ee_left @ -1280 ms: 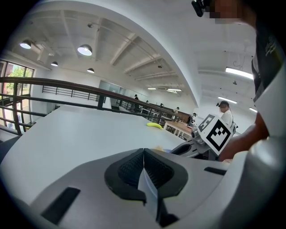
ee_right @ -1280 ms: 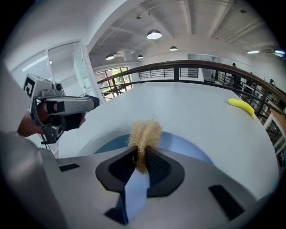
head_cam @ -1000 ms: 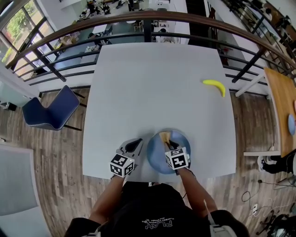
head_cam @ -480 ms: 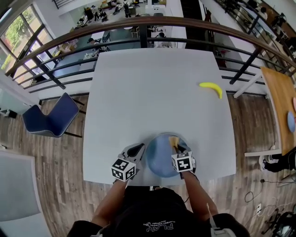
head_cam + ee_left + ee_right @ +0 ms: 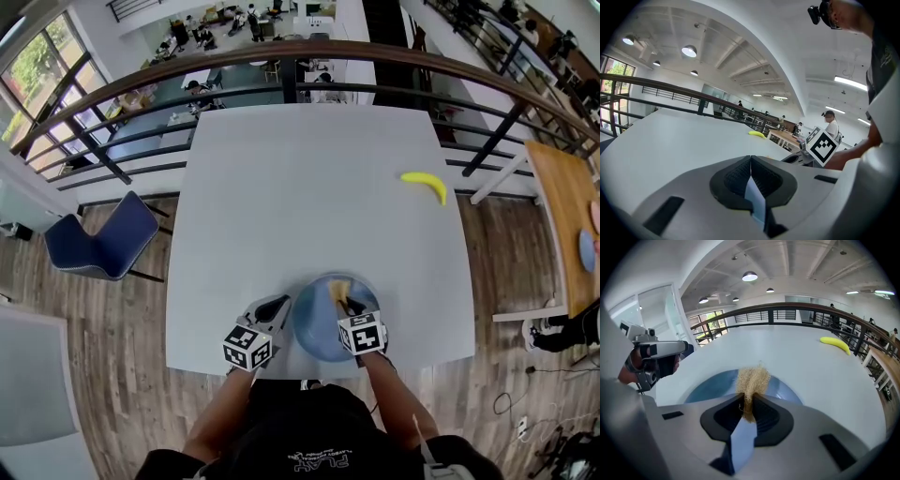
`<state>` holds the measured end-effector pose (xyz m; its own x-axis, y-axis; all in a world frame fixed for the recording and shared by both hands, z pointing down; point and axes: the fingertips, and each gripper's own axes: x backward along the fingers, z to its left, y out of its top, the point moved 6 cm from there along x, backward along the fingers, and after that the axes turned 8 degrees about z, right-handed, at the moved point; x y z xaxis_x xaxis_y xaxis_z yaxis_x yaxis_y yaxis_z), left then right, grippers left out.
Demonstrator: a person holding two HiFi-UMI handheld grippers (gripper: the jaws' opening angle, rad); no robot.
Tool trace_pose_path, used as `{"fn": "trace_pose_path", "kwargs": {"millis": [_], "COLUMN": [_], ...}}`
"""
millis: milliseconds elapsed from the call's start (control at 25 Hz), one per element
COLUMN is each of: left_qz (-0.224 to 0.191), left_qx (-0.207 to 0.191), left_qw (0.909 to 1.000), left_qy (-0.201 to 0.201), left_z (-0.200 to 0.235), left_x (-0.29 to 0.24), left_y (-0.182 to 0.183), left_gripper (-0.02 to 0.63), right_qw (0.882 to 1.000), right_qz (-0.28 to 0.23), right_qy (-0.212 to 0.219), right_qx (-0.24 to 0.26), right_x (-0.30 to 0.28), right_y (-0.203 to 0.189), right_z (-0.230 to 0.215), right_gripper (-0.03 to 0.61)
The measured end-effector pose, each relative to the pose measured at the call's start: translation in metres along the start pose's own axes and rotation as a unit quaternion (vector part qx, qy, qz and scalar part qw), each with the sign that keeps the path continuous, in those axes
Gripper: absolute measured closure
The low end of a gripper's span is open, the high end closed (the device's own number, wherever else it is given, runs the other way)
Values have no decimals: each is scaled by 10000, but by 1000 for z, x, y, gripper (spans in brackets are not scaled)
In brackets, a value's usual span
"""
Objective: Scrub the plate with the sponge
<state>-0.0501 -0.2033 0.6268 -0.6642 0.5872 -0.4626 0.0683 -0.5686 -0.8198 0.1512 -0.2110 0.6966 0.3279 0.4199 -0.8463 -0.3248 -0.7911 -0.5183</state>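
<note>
Both forearms come up from the bottom edge of the head view, each with a gripper stretched out over the near edge of the white table (image 5: 309, 187). The right gripper (image 5: 345, 302) (image 5: 750, 401) points forward and down over the blue plate (image 5: 314, 333) (image 5: 708, 385), its 2 jaws clamped tight on a tan, fibrous sponge (image 5: 337, 291) (image 5: 752, 378) that sticks out past the tips onto the far half of the plate. The left gripper (image 5: 279, 302) (image 5: 751, 161) sits low just beside the plate's left rim, angled in toward it, jaws pressed together with nothing between them; can't tell if the tip actually touches the rim. The plate is right at the table's near edge, between the 2 grippers, and a banana (image 5: 425, 184) (image 5: 836, 343) lies well apart toward the far right. Compared with half a second ago, the sponge has slid left from the plate's right side to about the middle, and the left gripper hasn't really budged.
</note>
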Motion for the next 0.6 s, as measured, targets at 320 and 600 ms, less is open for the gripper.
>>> {"fn": "trace_pose_path", "kwargs": {"millis": [320,600], "left_qz": [-28,-21], "left_qx": [48,173], "left_qw": [9998,9995], "left_qy": [212,275], "left_z": [10,16], "left_x": [15,24], "left_y": [-5,-12], "left_gripper": [600,600], "right_qw": [9983,9930], "right_qz": [70,258], "right_qy": [473,928], "right_qx": [343,686], "right_x": [-6,-13], "right_y": [2,-5], "right_z": [31,66], "right_gripper": [517,517]}}
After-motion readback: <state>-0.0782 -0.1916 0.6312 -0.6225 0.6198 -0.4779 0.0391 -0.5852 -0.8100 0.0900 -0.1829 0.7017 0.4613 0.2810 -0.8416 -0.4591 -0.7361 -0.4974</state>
